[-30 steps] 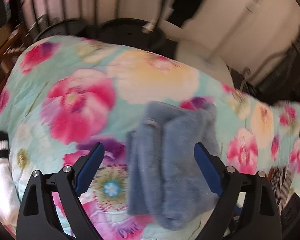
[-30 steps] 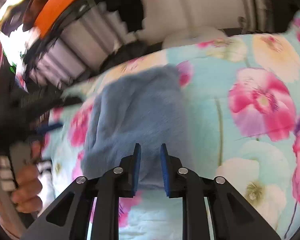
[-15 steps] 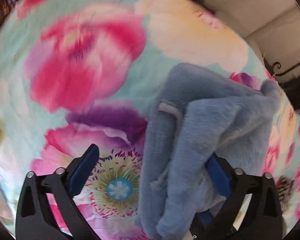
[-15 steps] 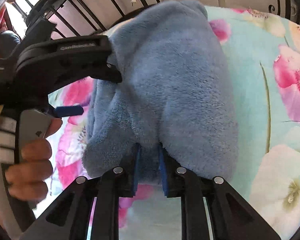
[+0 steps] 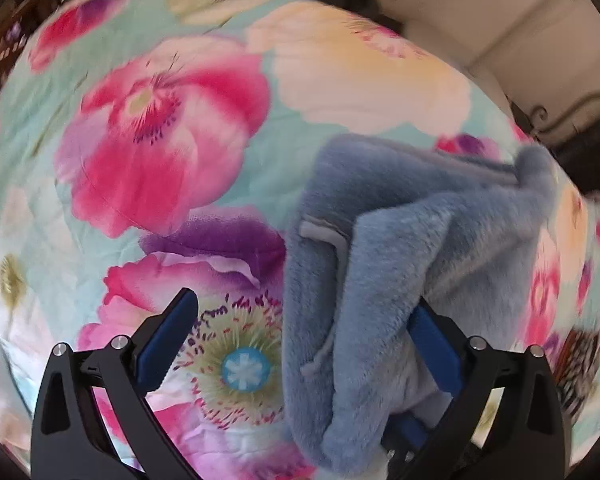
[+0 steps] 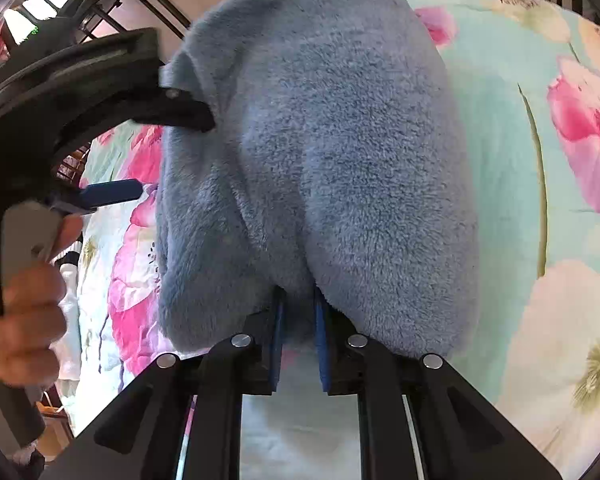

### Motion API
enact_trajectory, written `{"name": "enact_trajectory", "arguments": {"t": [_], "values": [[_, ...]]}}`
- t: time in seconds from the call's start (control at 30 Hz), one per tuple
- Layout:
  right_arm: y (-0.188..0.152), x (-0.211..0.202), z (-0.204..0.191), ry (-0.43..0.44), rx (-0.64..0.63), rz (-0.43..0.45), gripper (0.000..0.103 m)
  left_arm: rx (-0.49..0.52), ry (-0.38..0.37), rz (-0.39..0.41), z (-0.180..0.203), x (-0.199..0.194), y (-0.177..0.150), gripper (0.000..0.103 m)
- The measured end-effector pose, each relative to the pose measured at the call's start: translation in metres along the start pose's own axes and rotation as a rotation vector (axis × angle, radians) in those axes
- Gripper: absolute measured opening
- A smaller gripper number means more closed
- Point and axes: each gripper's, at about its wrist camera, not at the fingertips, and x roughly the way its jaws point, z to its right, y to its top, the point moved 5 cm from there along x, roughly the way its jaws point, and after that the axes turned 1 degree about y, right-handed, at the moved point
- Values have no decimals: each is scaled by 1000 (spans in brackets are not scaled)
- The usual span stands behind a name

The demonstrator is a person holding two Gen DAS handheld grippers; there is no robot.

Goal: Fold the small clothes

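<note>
left gripper has let go; jaws now wide, fleece slack at lower right on the bedspread. right gripper: jaws narrow, closing on the fleece hem. both have lowered; fold being laid.

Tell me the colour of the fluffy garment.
Light blue fleece garment, plain with no pattern; clearest in the right wrist view.
</note>
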Motion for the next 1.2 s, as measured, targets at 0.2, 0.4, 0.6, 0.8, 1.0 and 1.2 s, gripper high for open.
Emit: {"name": "enact_trajectory", "arguments": {"t": [0.2, 0.4, 0.6, 0.8, 1.0, 1.2], "values": [[1, -14, 5, 34, 20, -23, 15, 81, 20, 12, -10, -14, -22, 99], [15, -60, 0, 31, -17, 73, 16, 126, 70, -17, -19, -9, -38, 99], [70, -74, -4, -3, 19, 175, 20, 127, 78, -70, -21, 11, -46, 99], [122, -45, -13, -123, -30, 188, 32, 112, 85, -97, -26, 32, -38, 99], [119, 21, 4, -280, -99, 96, 33, 78, 79, -110, -27, 52, -35, 99], [117, 16, 2, -276, -108, 95, 33, 57, 81, -124, -27, 59, -29, 99]]}}
